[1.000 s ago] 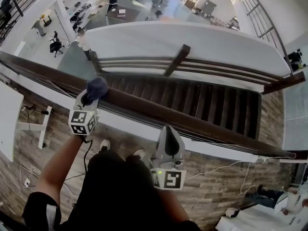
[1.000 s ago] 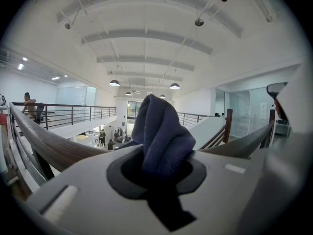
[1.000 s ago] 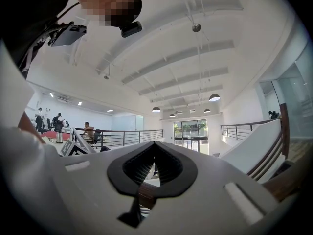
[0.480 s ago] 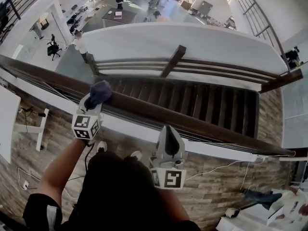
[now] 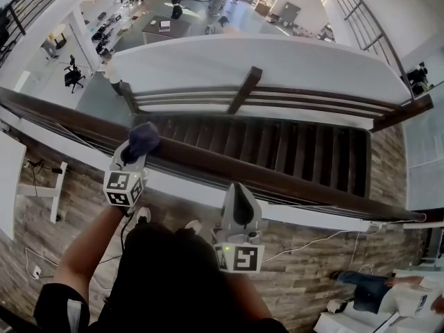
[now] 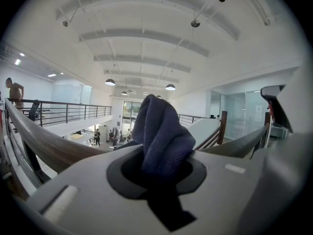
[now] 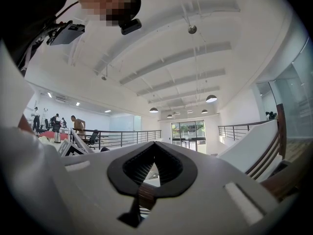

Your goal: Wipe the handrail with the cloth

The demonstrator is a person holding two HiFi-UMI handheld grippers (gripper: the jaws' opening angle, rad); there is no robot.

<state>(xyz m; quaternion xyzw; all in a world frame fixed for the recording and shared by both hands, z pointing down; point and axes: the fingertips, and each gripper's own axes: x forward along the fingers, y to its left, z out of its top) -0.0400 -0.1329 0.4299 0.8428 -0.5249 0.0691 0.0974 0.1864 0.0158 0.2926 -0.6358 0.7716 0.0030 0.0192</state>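
Observation:
A dark wooden handrail runs diagonally from upper left to lower right in the head view. A dark blue cloth lies bunched on top of it, with my left gripper shut on it. In the left gripper view the cloth sticks up between the closed jaws of the left gripper, and the handrail curves off to the left. My right gripper is shut and empty, its tip just short of the rail's near side. In its own view the right gripper shows a sliver of brown rail through the jaw gap.
Beyond the rail drops a stairwell with dark steps and a white curved wall; a lower floor with desks and people lies far below. On my side is a wood-pattern floor with cables and a white table at the left.
My left gripper has slid the cloth a little to the right along the handrail. The right gripper has stayed almost where it was.

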